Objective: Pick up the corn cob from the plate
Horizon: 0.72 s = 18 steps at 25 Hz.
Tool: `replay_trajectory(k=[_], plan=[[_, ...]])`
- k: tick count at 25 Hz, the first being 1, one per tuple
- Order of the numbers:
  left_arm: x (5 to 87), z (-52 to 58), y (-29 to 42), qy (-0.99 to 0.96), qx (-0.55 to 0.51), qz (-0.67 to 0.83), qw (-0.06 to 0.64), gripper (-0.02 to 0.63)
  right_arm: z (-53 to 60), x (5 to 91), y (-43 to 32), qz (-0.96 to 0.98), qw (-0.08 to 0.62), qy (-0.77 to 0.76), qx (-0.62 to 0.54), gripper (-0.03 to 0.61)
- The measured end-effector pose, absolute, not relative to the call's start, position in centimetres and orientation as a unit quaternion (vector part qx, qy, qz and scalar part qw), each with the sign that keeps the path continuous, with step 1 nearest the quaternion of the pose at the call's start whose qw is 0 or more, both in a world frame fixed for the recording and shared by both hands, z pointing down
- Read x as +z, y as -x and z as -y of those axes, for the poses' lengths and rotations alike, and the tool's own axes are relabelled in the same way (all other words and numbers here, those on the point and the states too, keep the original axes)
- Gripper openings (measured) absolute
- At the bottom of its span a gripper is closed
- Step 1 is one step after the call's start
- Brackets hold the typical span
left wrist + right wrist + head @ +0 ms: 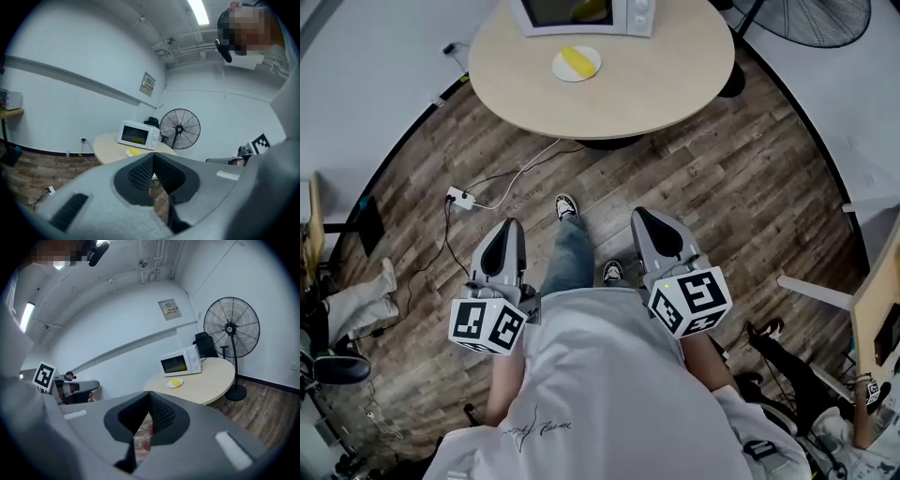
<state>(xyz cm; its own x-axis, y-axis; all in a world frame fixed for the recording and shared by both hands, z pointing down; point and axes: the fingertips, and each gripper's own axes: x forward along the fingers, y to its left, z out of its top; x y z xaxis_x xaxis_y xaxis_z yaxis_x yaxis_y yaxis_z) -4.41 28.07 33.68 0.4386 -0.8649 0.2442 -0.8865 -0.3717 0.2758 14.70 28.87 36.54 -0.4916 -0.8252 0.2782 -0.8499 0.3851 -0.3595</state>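
At far left, left gripper: held low by the person's side over the wood floor; jaws closed together, nothing between them.
Marker cube: black-and-white squares, no words.
Shirt: white, with a thin line of script near the hem, too small to read.
Corn cob: short, bright yellow piece lying slanted across a small plate, well apart from both grippers.
Plate: white and round, on the counter, just in front of the microwave.
Counter: round, pale beige top.
Microwave: white, with a dark door window showing a yellow glint; no brand legible.
Wall notice: small framed sheet, print unreadable.
Right gripper: jaws pressed shut, empty; held about level with the left one.
Fan: black standing fan, beyond the counter's right edge.
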Motion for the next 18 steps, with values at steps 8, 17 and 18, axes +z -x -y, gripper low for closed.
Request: replay_trajectory(k=[8, 17, 18], plan=[[32.9, -22.4, 5.1, -0.84, 0.03, 0.514, 0.173, -0.002, -23.9, 36.0, -13.6, 0.825, 0.026, -0.518, 0.227, 0.014], [31.5, -14.1, 7.8, -0.857, 0.034, 0.489, 0.16, 0.0, -16.1, 34.6, -10.6, 0.816, 0.024, -0.534, 0.222, 0.014], [31.4, -13.1, 8.1, -0.859, 0.034, 0.486, 0.16, -0.002, -15.1, 34.4, -10.2, 0.815, 0.025, -0.535, 0.222, 0.014]])
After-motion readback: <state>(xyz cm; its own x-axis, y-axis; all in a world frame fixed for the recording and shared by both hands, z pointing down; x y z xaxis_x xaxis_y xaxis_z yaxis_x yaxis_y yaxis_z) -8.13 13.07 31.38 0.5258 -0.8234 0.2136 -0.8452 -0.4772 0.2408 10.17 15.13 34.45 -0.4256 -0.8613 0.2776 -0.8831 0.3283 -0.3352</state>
